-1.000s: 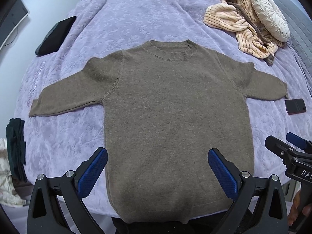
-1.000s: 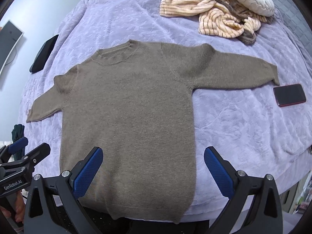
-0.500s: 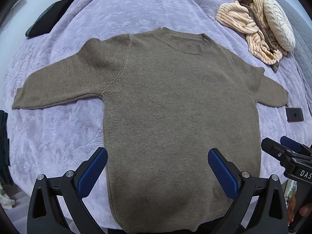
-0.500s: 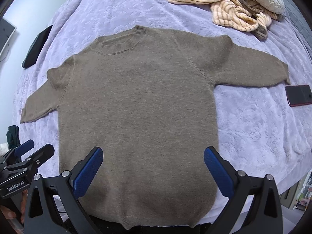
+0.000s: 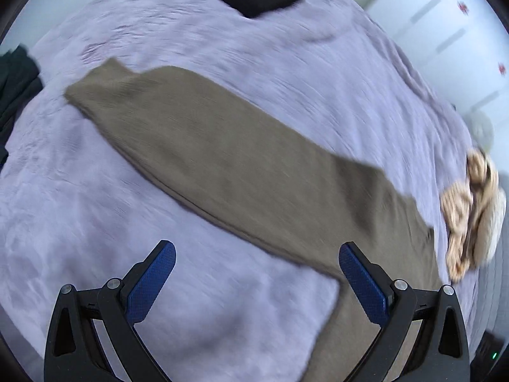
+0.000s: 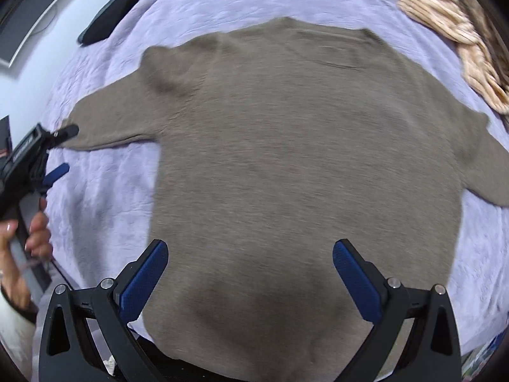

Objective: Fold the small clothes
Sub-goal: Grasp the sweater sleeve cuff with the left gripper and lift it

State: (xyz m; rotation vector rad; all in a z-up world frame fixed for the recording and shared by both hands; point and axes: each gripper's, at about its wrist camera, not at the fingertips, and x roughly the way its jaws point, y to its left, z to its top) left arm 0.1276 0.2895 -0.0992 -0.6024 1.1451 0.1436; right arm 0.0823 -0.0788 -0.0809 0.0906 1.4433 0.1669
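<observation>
At the far left of the right wrist view, the left tongs [image 6: 59,149] reach in beside the cuff of the sweater's left sleeve [image 6: 105,127], their jaws parted and holding nothing; a hand [image 6: 35,232] grips the handle below. In their own view the left tongs [image 5: 254,283] stand released over the lavender bedspread [image 5: 79,222], with that sleeve [image 5: 206,146] running away from them in a long diagonal toward its cuff at upper left.

The brown sweater [image 6: 302,165] lies flat and face up on the bed, collar away from the person, hem at the near edge, both sleeves spread out to the sides. It looks like a soft, fine knit: light, limp, with no stiffness of its own, so it should drape and sag from wherever it is pinched, and it may drag on the plush cover rather than slide. A sensible hold, to my mind, is the thicker edge of a cuff, the hem corner or the shoulder seam, taking both layers together.

Over the lower body of the sweater the right tongs [image 6: 251,273] hover wide open, gripping nothing. At the far right lies a heap of striped beige clothing [image 6: 458,31], clear of the sweater.
</observation>
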